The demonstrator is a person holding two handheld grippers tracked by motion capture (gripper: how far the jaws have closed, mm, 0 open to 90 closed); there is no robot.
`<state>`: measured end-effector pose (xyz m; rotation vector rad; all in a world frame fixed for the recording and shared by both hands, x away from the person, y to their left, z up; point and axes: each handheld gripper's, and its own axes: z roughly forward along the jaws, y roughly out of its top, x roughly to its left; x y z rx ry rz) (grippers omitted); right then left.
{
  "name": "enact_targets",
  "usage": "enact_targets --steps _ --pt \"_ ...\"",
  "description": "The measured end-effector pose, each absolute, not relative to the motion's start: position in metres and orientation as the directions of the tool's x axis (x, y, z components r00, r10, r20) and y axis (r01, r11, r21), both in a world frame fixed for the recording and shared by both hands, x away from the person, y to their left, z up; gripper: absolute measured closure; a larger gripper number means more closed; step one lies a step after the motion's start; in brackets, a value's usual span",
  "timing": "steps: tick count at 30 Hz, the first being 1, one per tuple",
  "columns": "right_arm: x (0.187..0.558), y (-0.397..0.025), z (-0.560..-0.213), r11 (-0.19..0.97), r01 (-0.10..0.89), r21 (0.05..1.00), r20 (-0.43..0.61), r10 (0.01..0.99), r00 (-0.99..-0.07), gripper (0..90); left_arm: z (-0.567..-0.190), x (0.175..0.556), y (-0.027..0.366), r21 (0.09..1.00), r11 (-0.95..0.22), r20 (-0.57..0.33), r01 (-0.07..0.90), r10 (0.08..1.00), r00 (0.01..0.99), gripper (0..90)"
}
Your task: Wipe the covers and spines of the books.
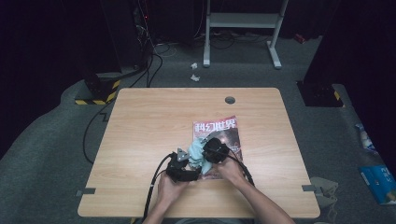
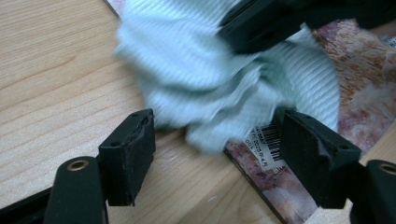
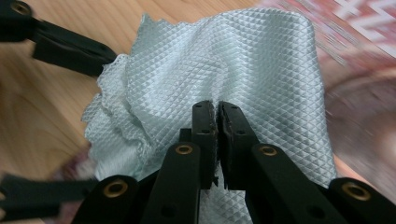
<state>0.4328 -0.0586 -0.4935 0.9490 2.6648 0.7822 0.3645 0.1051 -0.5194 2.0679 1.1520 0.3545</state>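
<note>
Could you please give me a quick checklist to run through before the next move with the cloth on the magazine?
1. Right gripper pinching the cloth: ok, jaws closed on a fold.
2. Left gripper ready to grasp: ok, jaws open, either side of the cloth's lower edge, not yet closed.
3. Cloth spread flat: not ok, bunched and creased.
4. Magazine flat on the table: ok.
5. Cloth clear of the magazine: not ok, it overlaps the cover's near corner.
6. Grip firmness: cannot tell.
</note>
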Motion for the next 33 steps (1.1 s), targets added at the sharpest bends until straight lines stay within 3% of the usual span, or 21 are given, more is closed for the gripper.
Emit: enact_targets --steps 8,16,22,33 --pt "0.433 -0.053 -0.494 0.652 0.523 0.549 0.004 0.623 -0.782 85.1 -0.519 0.365 0.106 0.711 -0.338 -0.1 0.617 0.819 0.565 25.7" --pt "0.44 -0.114 -0.491 0.609 0.586 0.535 -0.056 0.717 -0.695 85.1 -0.52 0.366 0.107 0.714 -0.33 -0.104 0.618 0.823 0.559 25.7" --pt "0.434 -0.166 -0.493 0.518 0.643 0.564 -0.03 0.791 -0.611 85.0 -0.52 0.368 0.108 0.717 -0.329 -0.102 0.615 0.823 0.559 26.0" --pt "0.416 -0.178 -0.494 0.523 0.636 0.568 -0.041 0.789 -0.612 85.4 -0.519 0.366 0.106 0.709 -0.341 -0.108 0.617 0.812 0.573 27.8"
